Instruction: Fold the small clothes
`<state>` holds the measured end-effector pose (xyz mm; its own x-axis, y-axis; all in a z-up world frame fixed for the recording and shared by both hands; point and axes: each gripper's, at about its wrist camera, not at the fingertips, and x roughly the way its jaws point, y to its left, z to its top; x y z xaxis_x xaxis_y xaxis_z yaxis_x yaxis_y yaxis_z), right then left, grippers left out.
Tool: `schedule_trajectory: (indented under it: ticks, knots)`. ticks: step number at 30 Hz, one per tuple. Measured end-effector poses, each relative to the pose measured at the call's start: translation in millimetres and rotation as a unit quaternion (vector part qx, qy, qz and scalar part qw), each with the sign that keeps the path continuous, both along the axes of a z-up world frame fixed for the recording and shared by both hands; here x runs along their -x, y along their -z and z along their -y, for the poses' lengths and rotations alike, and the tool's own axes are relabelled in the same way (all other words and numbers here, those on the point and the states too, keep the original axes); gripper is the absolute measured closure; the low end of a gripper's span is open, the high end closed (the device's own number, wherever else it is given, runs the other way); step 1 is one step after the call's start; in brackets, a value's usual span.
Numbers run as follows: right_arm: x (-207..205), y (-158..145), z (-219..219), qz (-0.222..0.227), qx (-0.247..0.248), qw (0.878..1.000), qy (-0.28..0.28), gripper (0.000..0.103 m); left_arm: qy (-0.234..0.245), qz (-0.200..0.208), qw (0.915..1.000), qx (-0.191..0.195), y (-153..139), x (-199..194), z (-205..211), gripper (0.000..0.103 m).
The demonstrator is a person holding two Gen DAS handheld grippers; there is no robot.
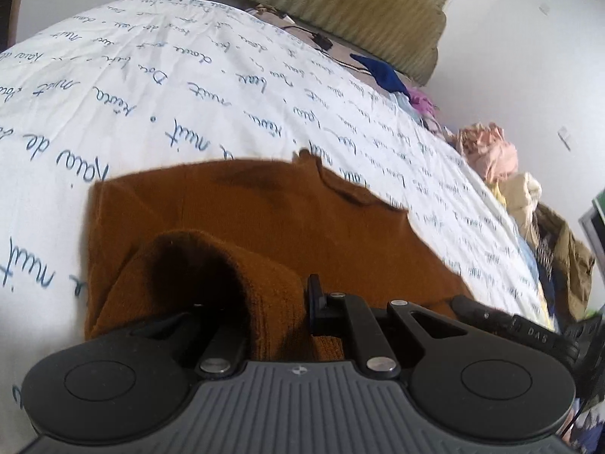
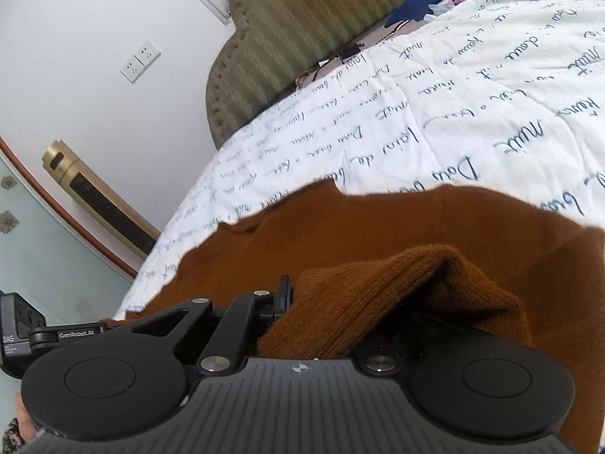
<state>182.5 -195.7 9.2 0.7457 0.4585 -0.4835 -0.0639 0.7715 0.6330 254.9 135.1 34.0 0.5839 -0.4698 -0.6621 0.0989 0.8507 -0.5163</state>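
Observation:
A rust-brown knit garment (image 1: 234, 212) lies spread on a white bedsheet (image 1: 159, 87) printed with blue handwriting. My left gripper (image 1: 276, 302) is shut on a lifted fold of the brown garment's near edge; the cloth bunches over its left finger and hides it. In the right wrist view the same brown garment (image 2: 378, 227) covers the lower half of the sheet (image 2: 472, 94). My right gripper (image 2: 340, 302) is shut on another raised fold of it, which drapes over and hides the right finger.
An olive padded headboard (image 1: 340, 3) stands at the bed's far end, with dark cables (image 1: 321, 43) and a blue cloth (image 1: 382, 72) before it. A heap of pink, cream and brown clothes (image 1: 503, 174) lies along the bed's right side. A gold cylinder (image 2: 90, 196) stands by the wall.

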Motion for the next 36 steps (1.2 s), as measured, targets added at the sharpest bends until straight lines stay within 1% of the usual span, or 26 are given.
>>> schedule_trajectory:
  ticks: [2,3,4,6,7,8,9,11,12,14,15,17,20,22,23,24,25,26,27,28,29,30,31,34,35,36]
  knots:
    - [-5,-2,4,0.002,-0.009,1.0,0.007,0.091,-0.002,0.004,1.0,0.0,-4,-7,-1,0.095]
    - [-9,-1,6,-0.001,-0.018,1.0,0.007,0.091,-0.005,0.0,1.0,0.005,-4,-11,-2,0.095]
    - [-15,2,9,-0.009,-0.035,0.999,0.004,0.091,-0.007,-0.009,0.9999,0.013,-3,-16,-4,0.095]
    - [-23,7,17,-0.023,-0.067,0.997,0.018,0.09,-0.022,-0.034,0.9986,0.035,4,-26,-11,0.095]
    - [-28,10,22,-0.03,-0.085,0.996,0.021,0.089,-0.023,-0.034,0.9987,0.03,5,-30,-12,0.095]
    - [-30,13,24,-0.037,-0.095,0.994,0.026,0.089,-0.022,-0.034,0.999,0.016,6,-33,-11,0.095]
    - [-32,15,27,-0.045,-0.097,0.994,0.035,0.088,-0.022,-0.033,0.9992,0.01,8,-34,-11,0.095]
    - [-35,17,29,-0.045,-0.087,0.995,0.036,0.088,-0.017,-0.036,0.9991,0.012,10,-39,-12,0.095]
    - [-38,18,28,-0.047,-0.086,0.995,0.035,0.088,-0.013,-0.043,0.9988,0.018,13,-42,-13,0.094]
    - [-41,21,32,-0.054,-0.102,0.993,0.034,0.088,0.002,-0.067,0.9973,0.03,18,-52,-16,0.093]
    - [-42,22,33,-0.056,-0.098,0.993,0.037,0.088,-0.001,-0.076,0.9964,0.036,19,-56,-19,0.093]
    - [-44,22,33,-0.052,-0.079,0.995,0.035,0.088,-0.002,-0.078,0.9961,0.041,16,-59,-20,0.093]
    - [-45,19,34,-0.039,-0.081,0.995,0.034,0.089,0.013,-0.055,0.9984,0.007,5,-61,-10,0.093]
    - [-45,15,34,-0.03,-0.077,0.996,0.035,0.089,0.024,-0.049,0.9985,-0.002,-1,-65,-2,0.092]
    - [-46,15,35,-0.029,-0.076,0.996,0.041,0.089,0.025,-0.051,0.9984,-0.001,-2,-68,0,0.089]
    - [-47,14,35,-0.028,-0.075,0.996,0.048,0.089,0.024,-0.057,0.9981,0.009,-1,-72,0,0.08]
    - [-47,15,38,-0.031,-0.078,0.995,0.057,0.089,0.024,-0.069,0.9969,0.028,1,-77,-2,0.073]
    - [-47,18,41,-0.039,-0.086,0.993,0.071,0.089,0.022,-0.087,0.9944,0.055,5,-83,-6,0.056]
    - [-48,23,45,-0.052,-0.101,0.99,0.079,0.089,0.01,-0.101,0.9918,0.078,9,-87,-11,0.042]
    - [-49,28,49,-0.06,-0.121,0.987,0.084,0.089,-0.003,-0.106,0.9898,0.095,11,-88,-16,0.041]
    - [-49,32,52,-0.064,-0.129,0.986,0.09,0.089,-0.013,-0.107,0.9883,0.108,12,-89,-21,0.041]
    - [-50,33,53,-0.068,-0.128,0.985,0.091,0.089,-0.013,-0.109,0.9879,0.109,11,-91,-23,0.04]
    - [-52,35,54,-0.072,-0.13,0.985,0.089,0.089,-0.01,-0.108,0.9888,0.102,9,-92,-23,0.04]
    - [-57,32,54,-0.073,-0.128,0.985,0.085,0.088,-0.006,-0.084,0.9953,0.049,-1,-92,-21,0.04]
    - [-59,31,55,-0.073,-0.128,0.985,0.085,0.087,-0.007,-0.081,0.9959,0.039,-4,-94,-21,0.04]
    - [-62,30,55,-0.074,-0.133,0.985,0.086,0.086,-0.007,-0.08,0.9959,0.041,-4,-96,-22,0.04]
